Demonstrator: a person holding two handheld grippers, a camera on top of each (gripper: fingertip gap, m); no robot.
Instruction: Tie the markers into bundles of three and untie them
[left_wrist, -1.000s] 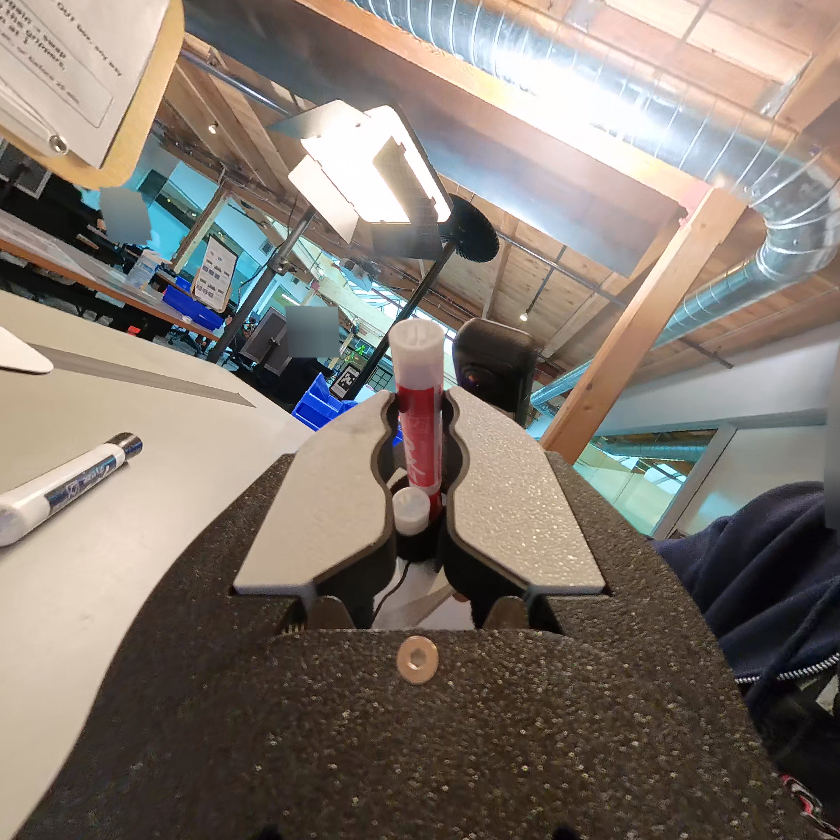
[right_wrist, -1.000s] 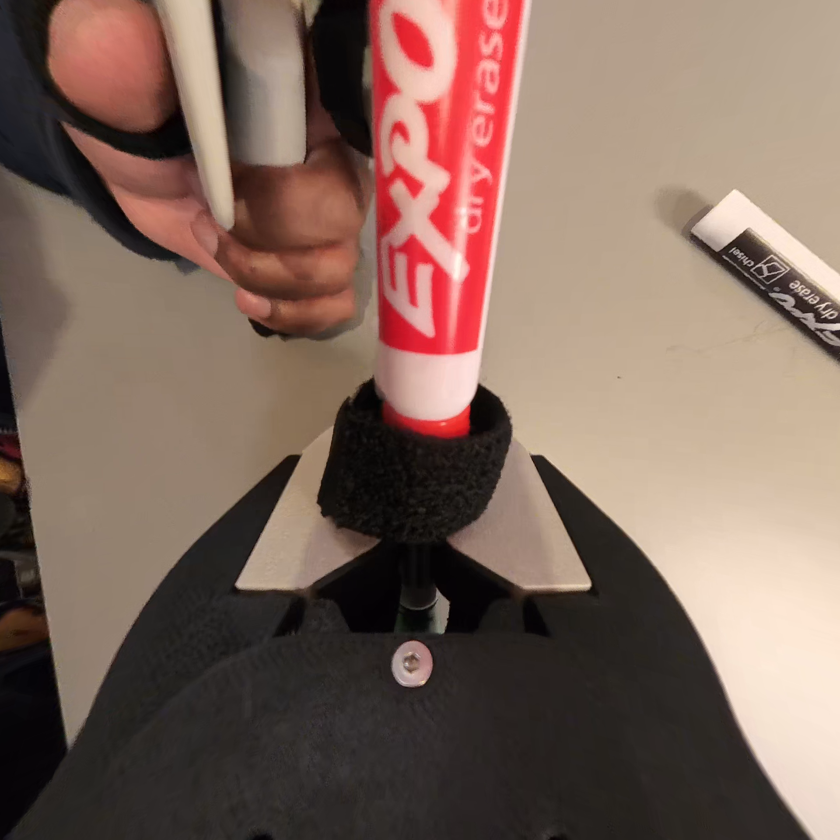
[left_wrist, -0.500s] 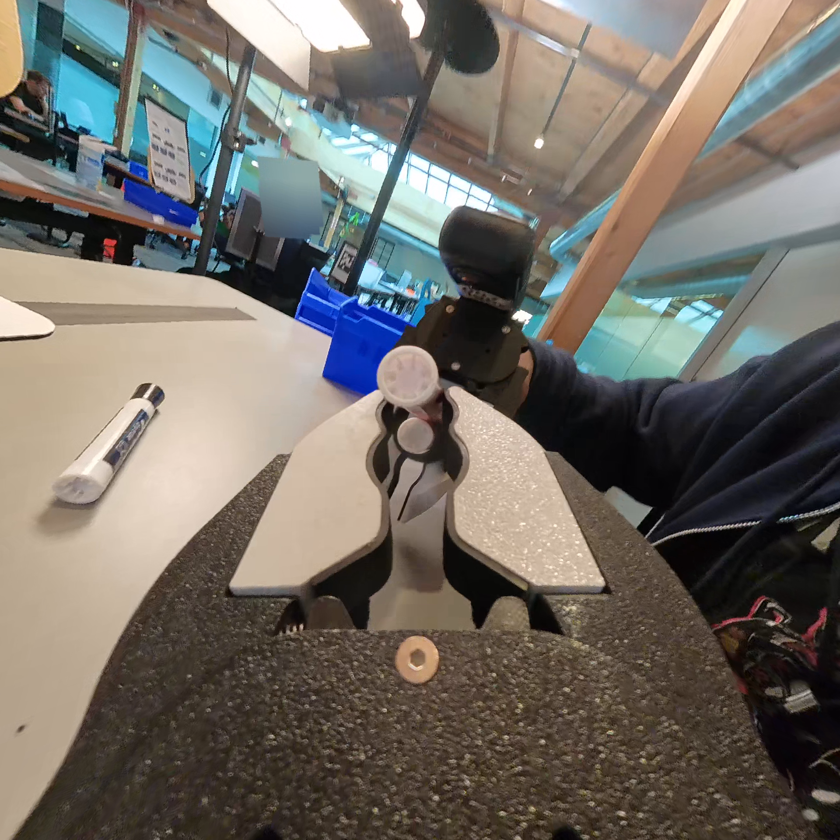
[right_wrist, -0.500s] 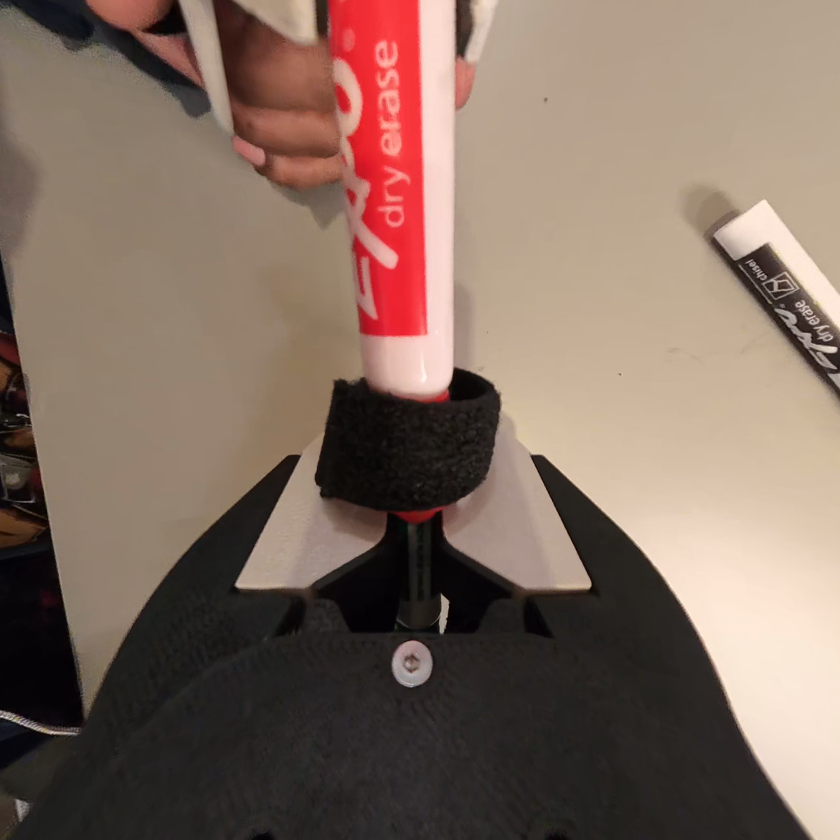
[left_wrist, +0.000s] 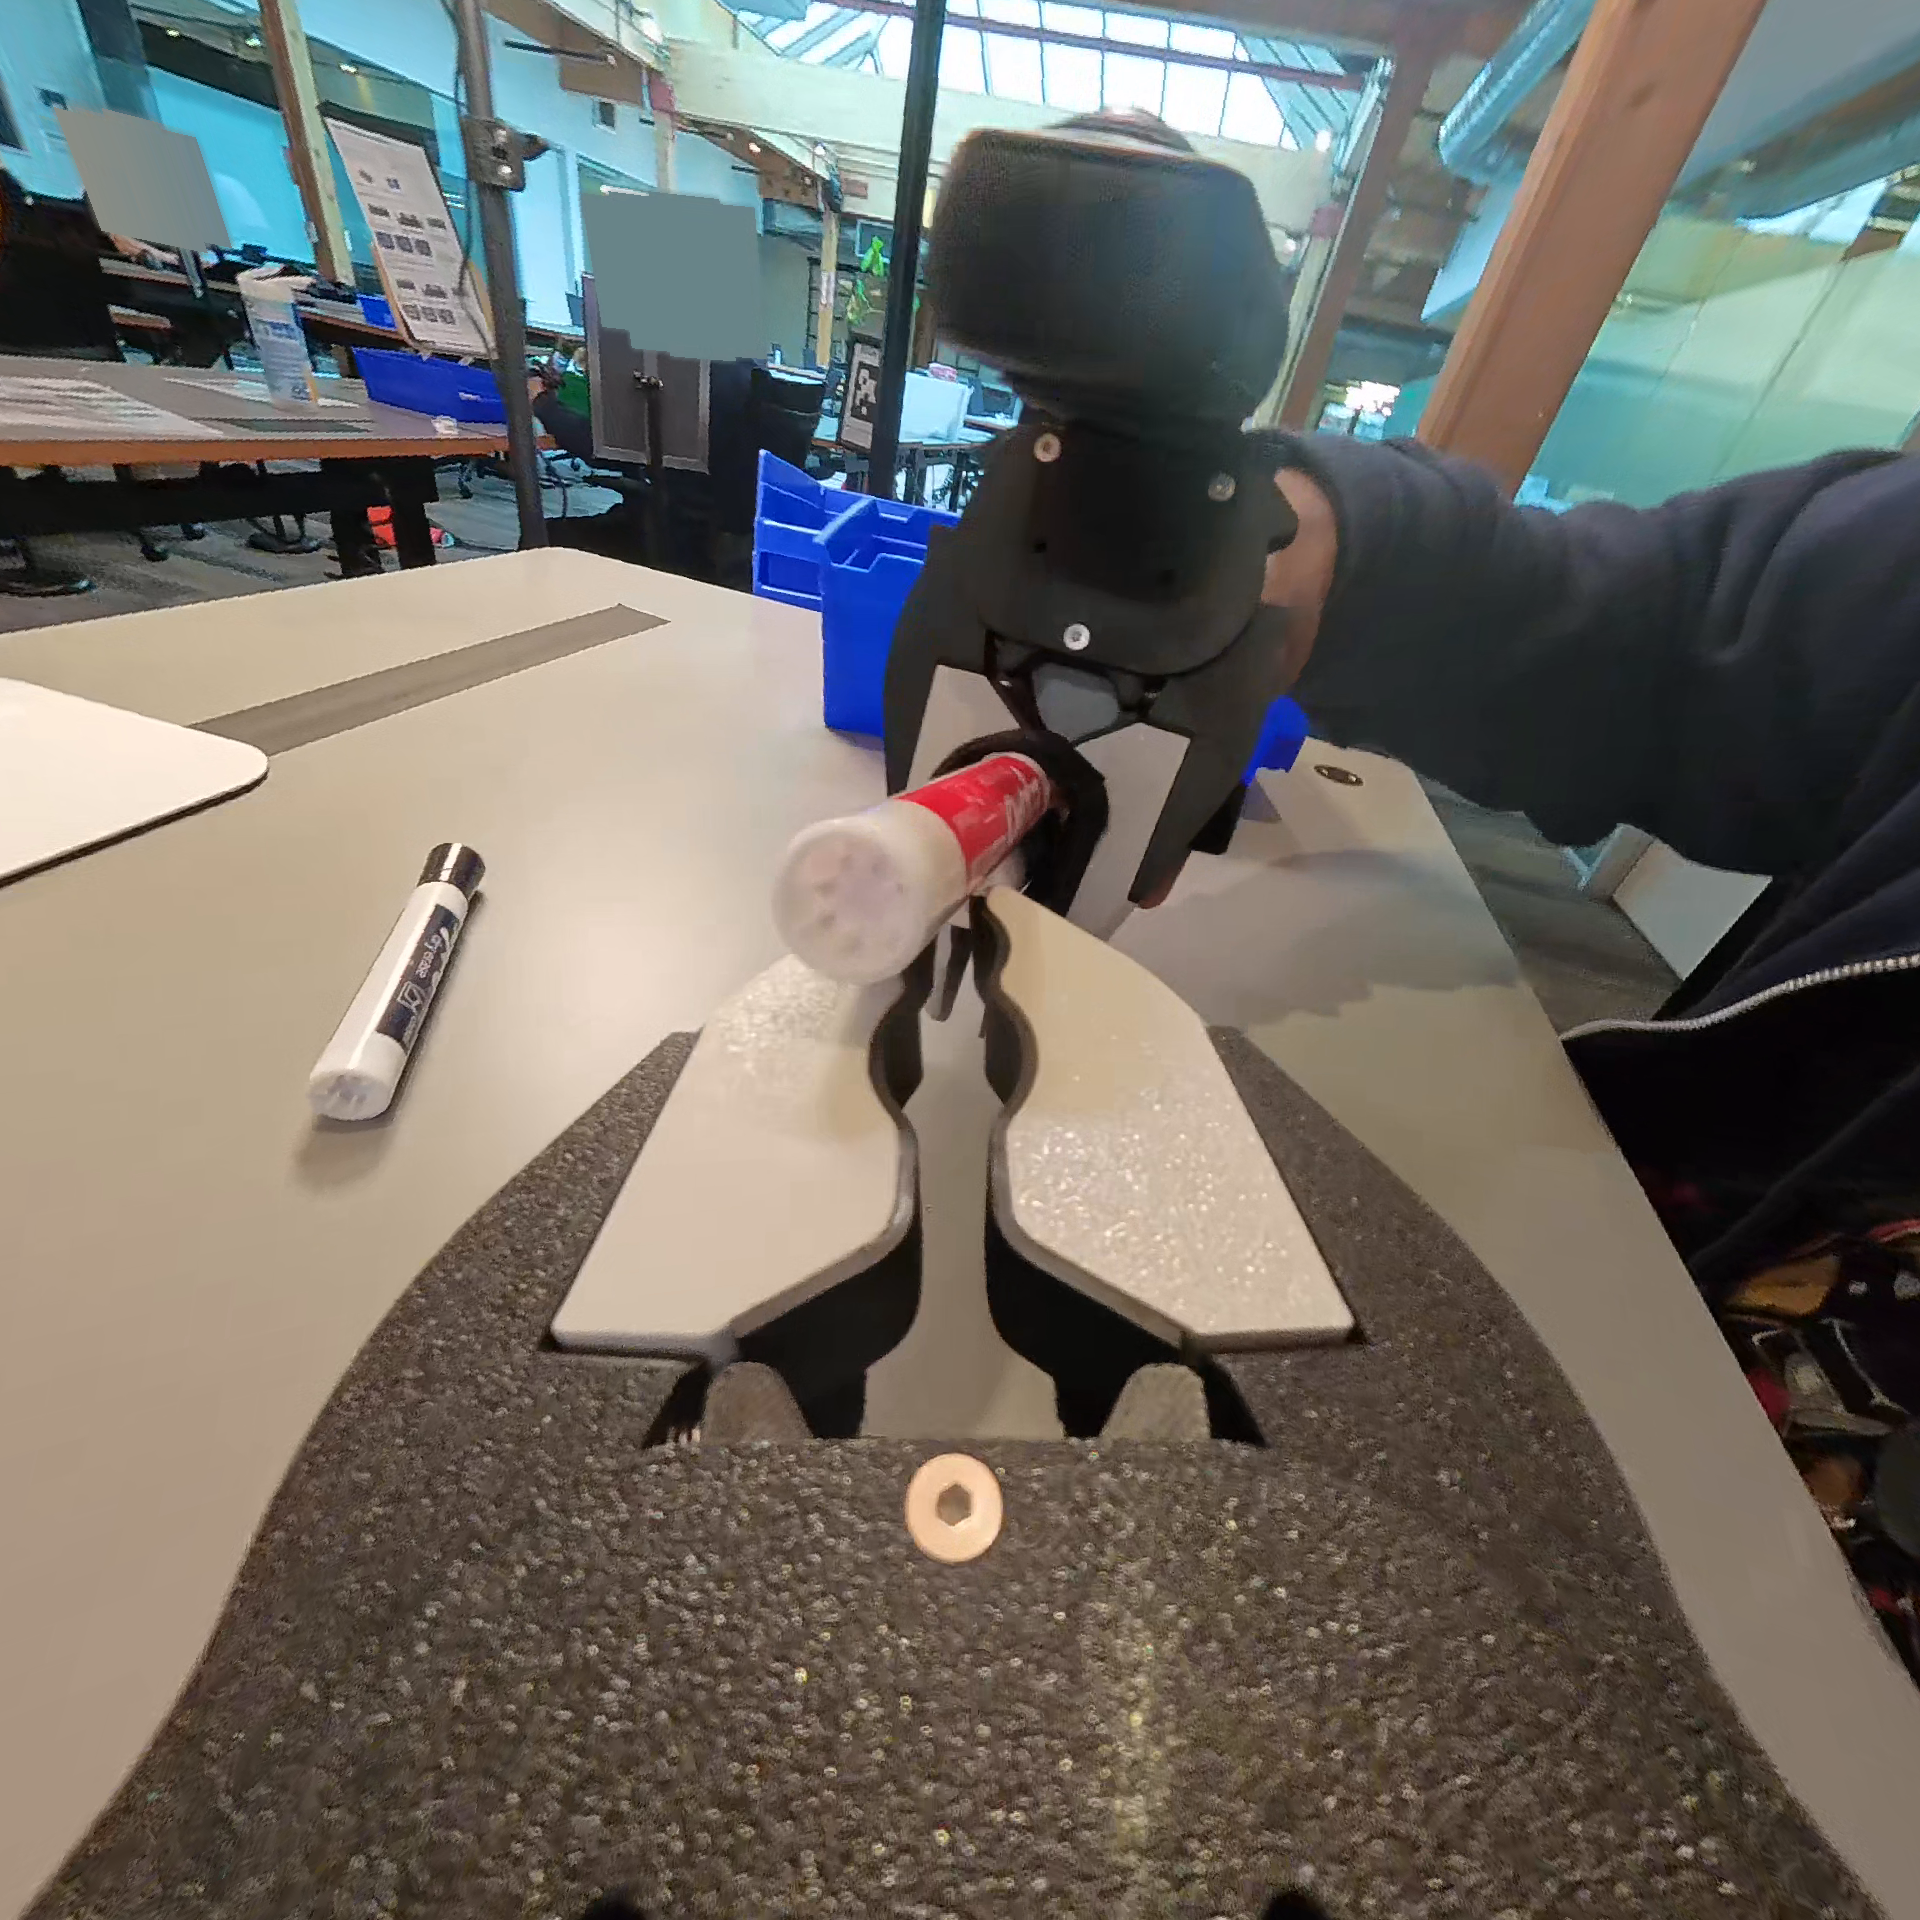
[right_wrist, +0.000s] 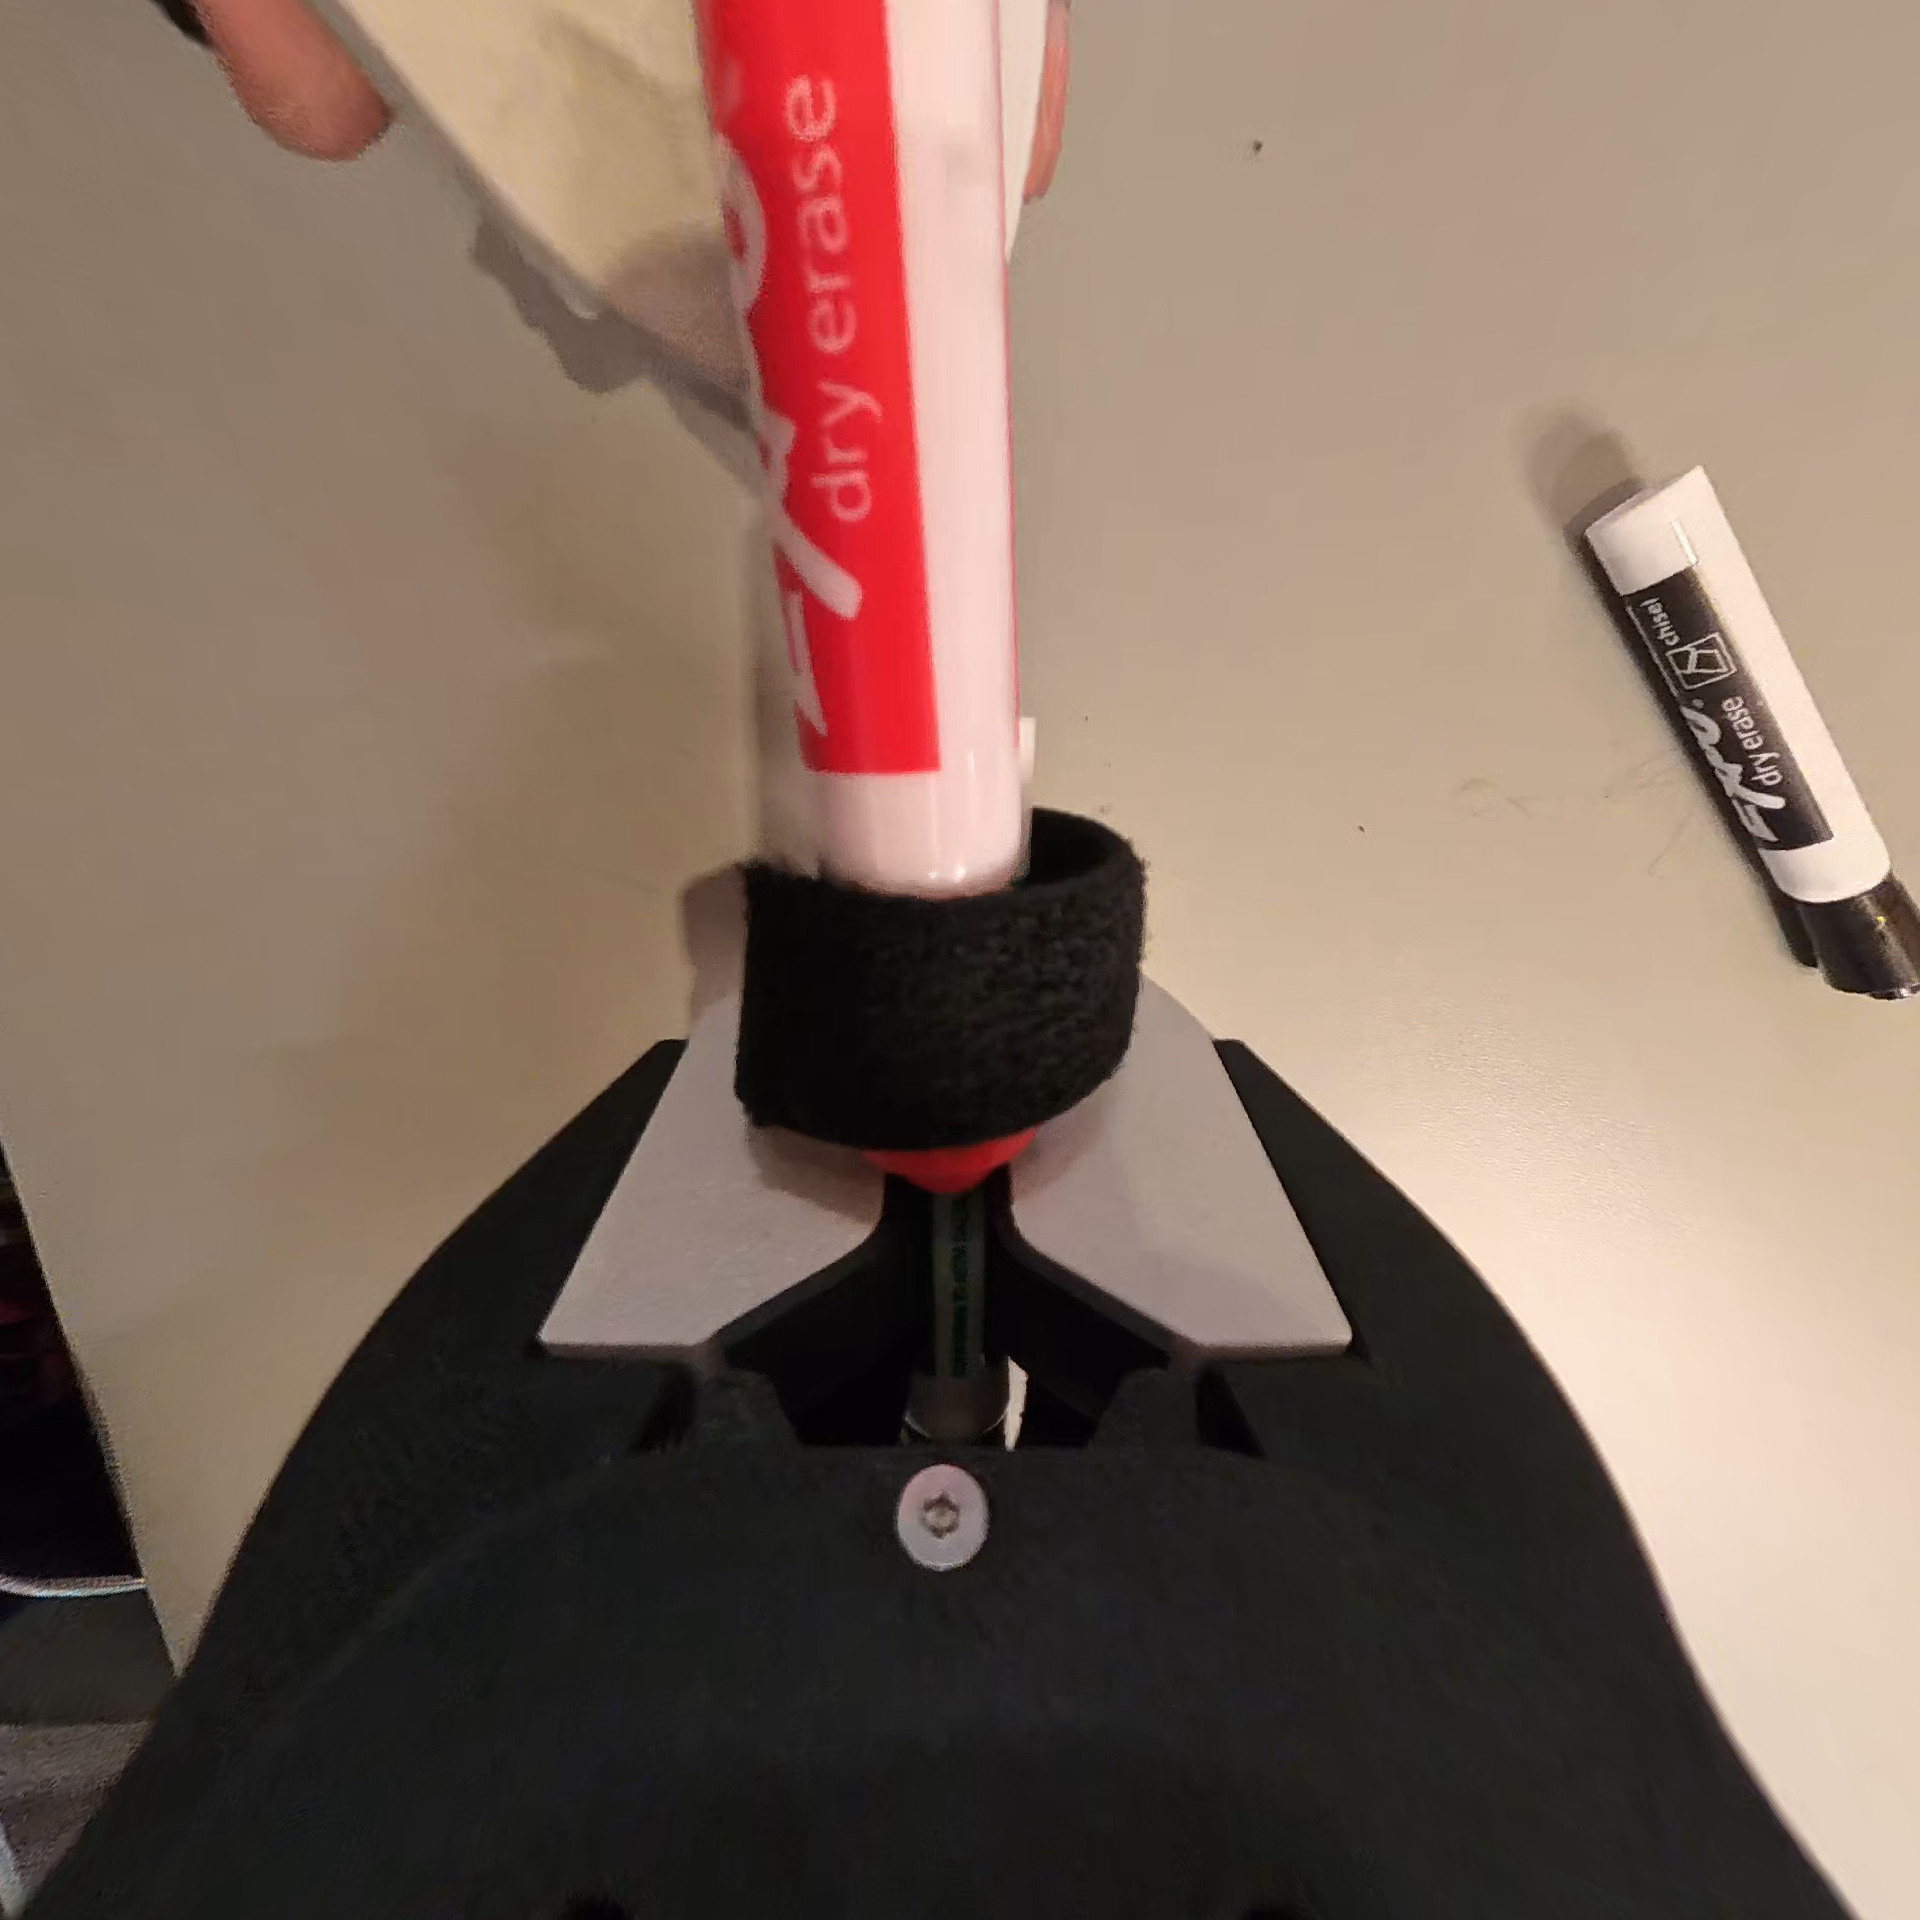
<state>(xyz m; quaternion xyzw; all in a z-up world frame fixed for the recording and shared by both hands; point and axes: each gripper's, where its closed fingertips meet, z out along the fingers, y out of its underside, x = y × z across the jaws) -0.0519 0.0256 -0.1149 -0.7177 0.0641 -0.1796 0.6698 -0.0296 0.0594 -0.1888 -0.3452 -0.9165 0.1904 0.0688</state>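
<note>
Red marker (right_wrist: 894, 468) is our reference. It is off the table (left_wrist: 520, 727), running between the two grippers, its capped end pushed through a black strap loop (right_wrist: 935, 997) and the red cap tip just showing below the loop. A pale edge beside the red barrel may be a second marker; too blurred for us to say. Right gripper (right_wrist: 940, 1049): jaws drawn in close at the loop end of the red marker, as far as we can see clamped on the loop, though the loop hides the contact. Left gripper (left_wrist: 951, 935): at the red marker's flat white end, jaws nearly together with a narrow gap, too narrow to hold the barrel. That end sits over the tip of one finger, and we cannot tell whether anything is pinched. A black-labelled marker (left_wrist: 400, 977) lies flat on the table, well apart from the red one and outside the loop. Handling, our judgement: markers are light, stiff and smooth, so they will likely slide or roll in the jaws; grip mid-barrel, squarely across. The strap is soft and fuzzy and will deform, so take it by its free edge.
</note>
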